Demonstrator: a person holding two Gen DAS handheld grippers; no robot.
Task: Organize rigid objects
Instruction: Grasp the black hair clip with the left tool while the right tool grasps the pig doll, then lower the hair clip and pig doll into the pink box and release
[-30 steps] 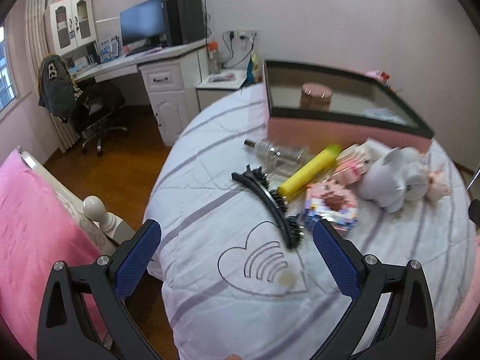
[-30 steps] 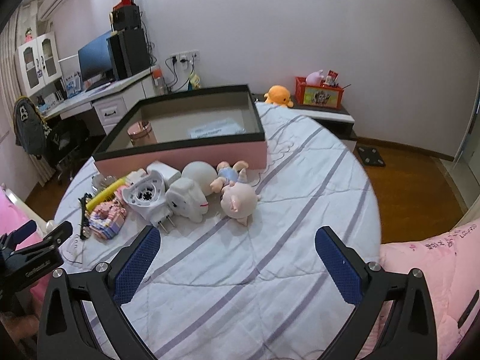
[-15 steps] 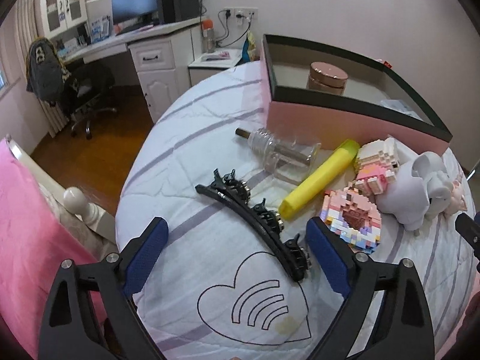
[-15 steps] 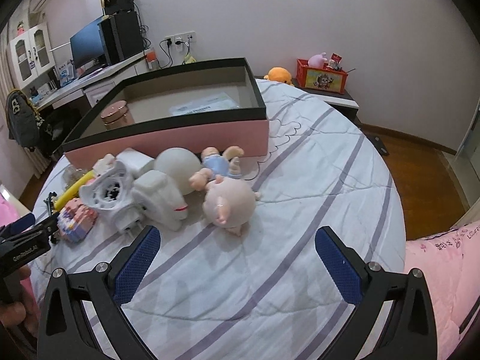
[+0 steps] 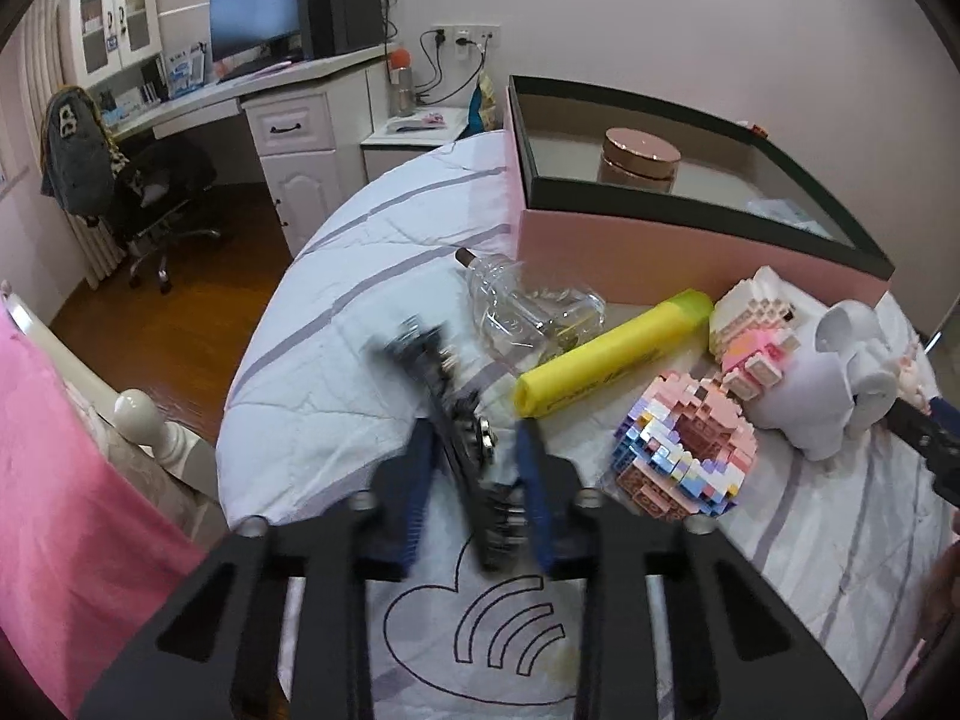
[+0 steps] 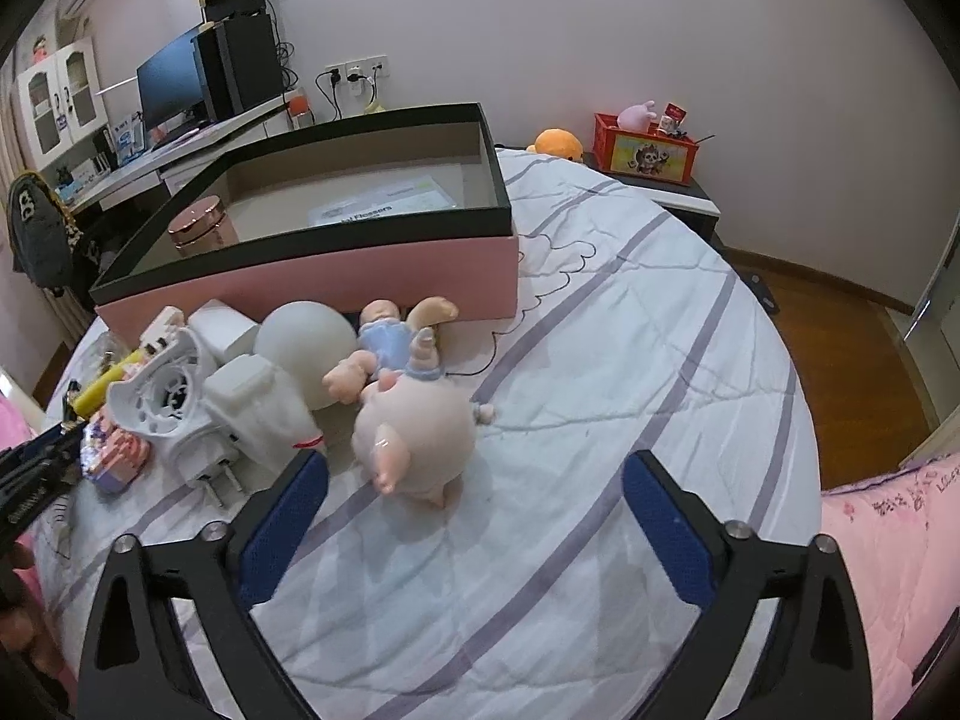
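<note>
My left gripper (image 5: 477,468) has its blue pads closed on a black hair clip (image 5: 447,396), which looks blurred from motion. Beside it on the bed lie a clear glass bottle (image 5: 528,312), a yellow tube (image 5: 612,369) and a pink brick-built ring (image 5: 684,456). My right gripper (image 6: 474,516) is open and empty, just short of a pink pig doll (image 6: 414,420). A white plug-in device (image 6: 204,414) and a white ball (image 6: 303,342) lie left of the doll. The pink box (image 6: 336,282) with a black rim holds a rose-gold jar (image 6: 195,225).
A white elephant figure (image 5: 840,378) and a pink-white brick model (image 5: 753,324) lie near the box. The bed edge and wooden floor (image 5: 150,288) are to the left, with a desk and chair beyond. A red crate (image 6: 645,147) stands on a side table at the back right.
My left gripper has moved forward and shut on the black hair clip. My right gripper has moved closer to the pig doll and stays open.
</note>
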